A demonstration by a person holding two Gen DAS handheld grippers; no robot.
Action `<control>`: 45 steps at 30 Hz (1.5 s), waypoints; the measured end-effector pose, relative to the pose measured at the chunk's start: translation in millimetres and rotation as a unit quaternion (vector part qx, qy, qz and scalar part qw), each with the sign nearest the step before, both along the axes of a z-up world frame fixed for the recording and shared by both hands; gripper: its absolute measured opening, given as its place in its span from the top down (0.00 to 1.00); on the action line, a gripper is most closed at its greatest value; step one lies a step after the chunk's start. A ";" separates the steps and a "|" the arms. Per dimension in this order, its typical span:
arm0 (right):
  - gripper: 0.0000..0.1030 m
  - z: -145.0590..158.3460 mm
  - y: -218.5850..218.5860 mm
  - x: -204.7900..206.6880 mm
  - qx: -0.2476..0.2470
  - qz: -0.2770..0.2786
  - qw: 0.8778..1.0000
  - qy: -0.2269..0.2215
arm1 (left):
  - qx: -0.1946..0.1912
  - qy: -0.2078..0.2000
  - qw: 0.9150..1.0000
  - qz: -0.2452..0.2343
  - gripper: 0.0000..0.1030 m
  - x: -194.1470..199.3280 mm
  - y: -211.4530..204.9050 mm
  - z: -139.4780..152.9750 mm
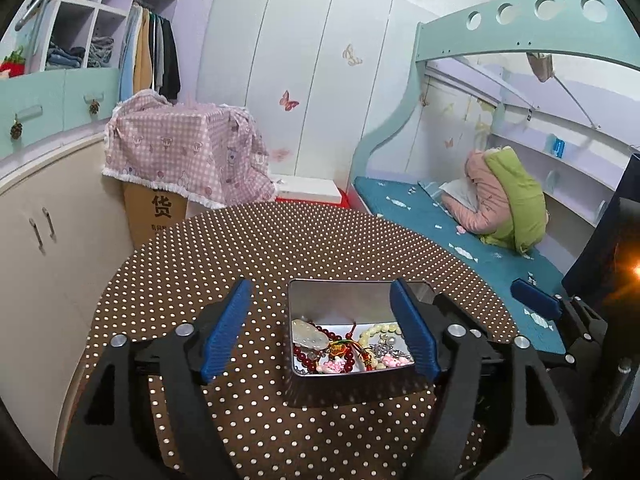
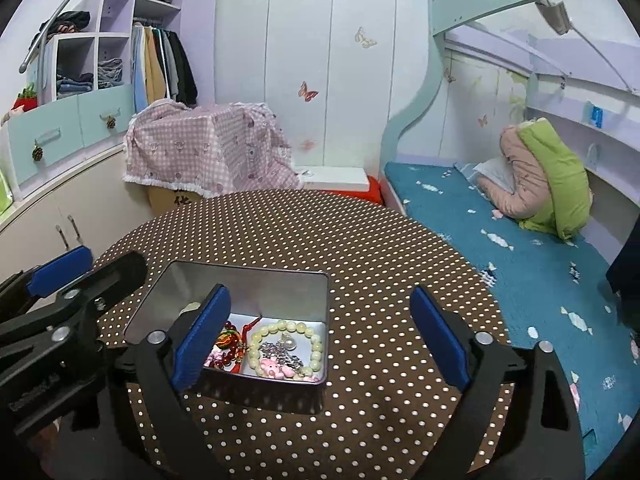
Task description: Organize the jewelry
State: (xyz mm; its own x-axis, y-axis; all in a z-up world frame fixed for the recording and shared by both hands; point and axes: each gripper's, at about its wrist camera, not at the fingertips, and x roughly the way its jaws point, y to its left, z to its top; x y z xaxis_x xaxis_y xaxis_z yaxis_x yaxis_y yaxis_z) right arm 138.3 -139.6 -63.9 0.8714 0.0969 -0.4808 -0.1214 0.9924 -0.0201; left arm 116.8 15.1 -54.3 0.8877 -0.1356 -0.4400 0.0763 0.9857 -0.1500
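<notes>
An open metal tin (image 1: pixel 352 390) of jewelry (image 1: pixel 352 346) sits on the dotted table (image 1: pixel 280 248) — between two spread, empty claws, left claw (image 1: pixel 320 334) and right claw (image 2: pixel 320 338).

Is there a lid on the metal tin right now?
No, the metal tin stands open on the dotted table, with the pale bead bracelet and other jewelry showing inside.

Table: round top (image 1: pixel 320 240) under a brown cloth with white dots.
Bed: blue sheet (image 2: pixel 520 240) to the right; pink and green bedding (image 2: pixel 548 176) bunched on it.
Box: cardboard (image 1: pixel 156 216) behind the table, draped with a pink checked cloth (image 1: pixel 180 152).
Wardrobe: white doors with butterfly stickers (image 1: pixel 289 101); hanging clothes (image 2: pixel 164 64) on the left.
</notes>
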 end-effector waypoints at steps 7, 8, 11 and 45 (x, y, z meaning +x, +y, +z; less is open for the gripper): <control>0.08 19.7 -10.8 -17.1 -0.013 -0.029 0.999 -0.037 | 0.013 -0.038 0.999 -0.008 0.13 -24.9 3.9 23.4; 0.08 23.2 -11.7 -19.7 -0.014 -0.028 0.999 -0.044 | 0.014 -0.044 0.999 -0.013 0.13 -27.4 4.1 28.1; 0.08 39.4 -15.7 -25.6 -0.013 -0.029 0.997 -0.071 | 0.016 -0.061 0.998 -0.023 0.11 -31.6 5.0 44.3; 0.07 86.9 -35.7 -98.8 0.040 -0.044 0.975 -0.215 | 0.054 -0.119 0.991 0.031 0.05 -83.5 11.0 105.4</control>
